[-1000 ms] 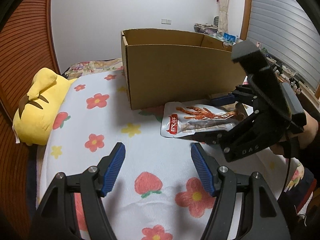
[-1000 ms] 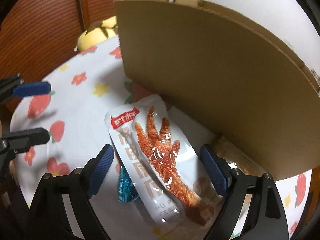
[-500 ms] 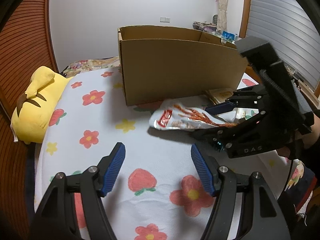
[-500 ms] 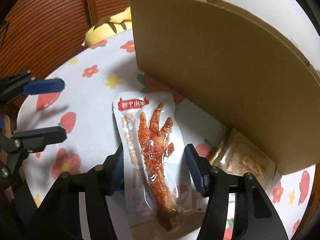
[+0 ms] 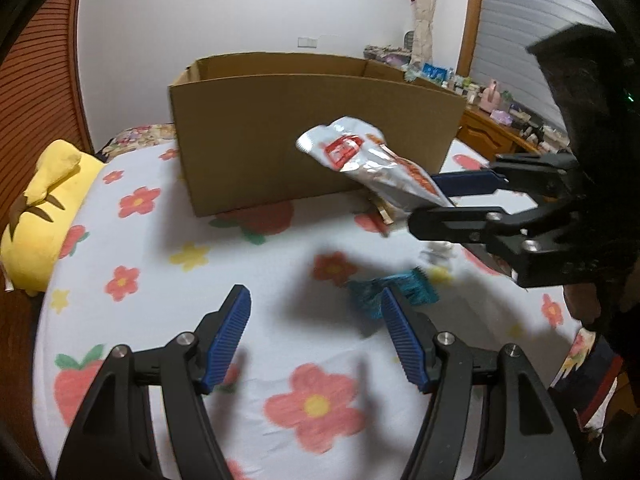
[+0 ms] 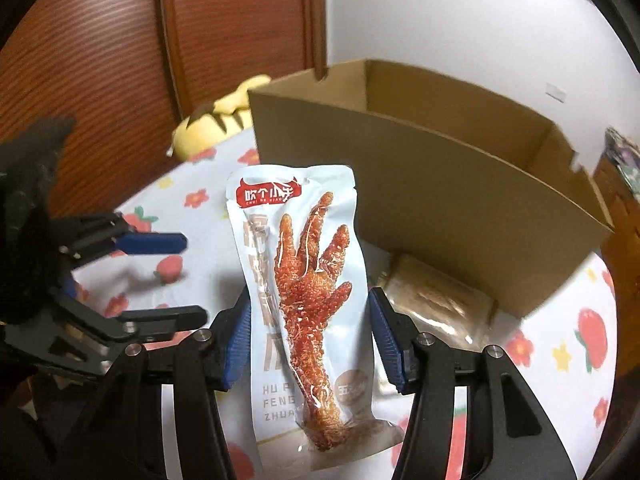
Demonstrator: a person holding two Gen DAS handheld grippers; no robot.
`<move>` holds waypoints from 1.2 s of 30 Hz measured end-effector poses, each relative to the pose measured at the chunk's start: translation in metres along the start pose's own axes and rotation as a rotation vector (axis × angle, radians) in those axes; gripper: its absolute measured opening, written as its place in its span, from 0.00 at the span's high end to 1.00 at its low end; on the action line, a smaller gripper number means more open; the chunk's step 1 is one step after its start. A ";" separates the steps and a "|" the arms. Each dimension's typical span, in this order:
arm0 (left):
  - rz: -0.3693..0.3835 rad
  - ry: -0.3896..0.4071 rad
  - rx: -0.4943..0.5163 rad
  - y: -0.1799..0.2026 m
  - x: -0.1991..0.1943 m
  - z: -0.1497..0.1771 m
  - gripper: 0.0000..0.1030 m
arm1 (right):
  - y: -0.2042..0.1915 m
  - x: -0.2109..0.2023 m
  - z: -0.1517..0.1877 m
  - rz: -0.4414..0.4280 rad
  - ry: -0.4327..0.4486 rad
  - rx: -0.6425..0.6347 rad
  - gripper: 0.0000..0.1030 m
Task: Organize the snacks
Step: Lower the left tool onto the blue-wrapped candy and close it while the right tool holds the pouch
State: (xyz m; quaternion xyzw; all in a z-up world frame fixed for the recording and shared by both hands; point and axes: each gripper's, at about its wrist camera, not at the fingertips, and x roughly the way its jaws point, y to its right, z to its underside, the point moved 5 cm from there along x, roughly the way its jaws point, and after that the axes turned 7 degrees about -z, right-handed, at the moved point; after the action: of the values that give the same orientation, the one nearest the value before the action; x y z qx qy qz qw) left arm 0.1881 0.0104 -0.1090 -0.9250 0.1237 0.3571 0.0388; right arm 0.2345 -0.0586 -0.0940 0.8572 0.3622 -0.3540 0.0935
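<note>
Chicken-foot packet (image 6: 304,300) clamped in right gripper (image 6: 310,344), lifted

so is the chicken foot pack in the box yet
Not yet. The chicken foot pack is held mid-air in the right gripper, outside the cardboard box.

Right gripper (image 6: 310,344) raised off the surface, blue pads (image 6: 386,346) clamped on a pouch's edges. Left gripper (image 5: 316,336) low, level, jaws spread wide, nothing between them.
</note>
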 end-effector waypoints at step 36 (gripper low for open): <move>0.015 -0.090 0.086 0.065 0.034 0.001 0.61 | 0.065 -0.057 0.097 0.168 0.020 0.218 0.45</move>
State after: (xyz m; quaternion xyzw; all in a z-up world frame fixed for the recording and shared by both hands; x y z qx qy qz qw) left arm 0.1948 -0.0592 -0.1314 -0.9046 0.1441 0.3929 0.0813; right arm 0.1989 -0.1775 -0.1329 0.8931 0.2493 -0.3737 0.0256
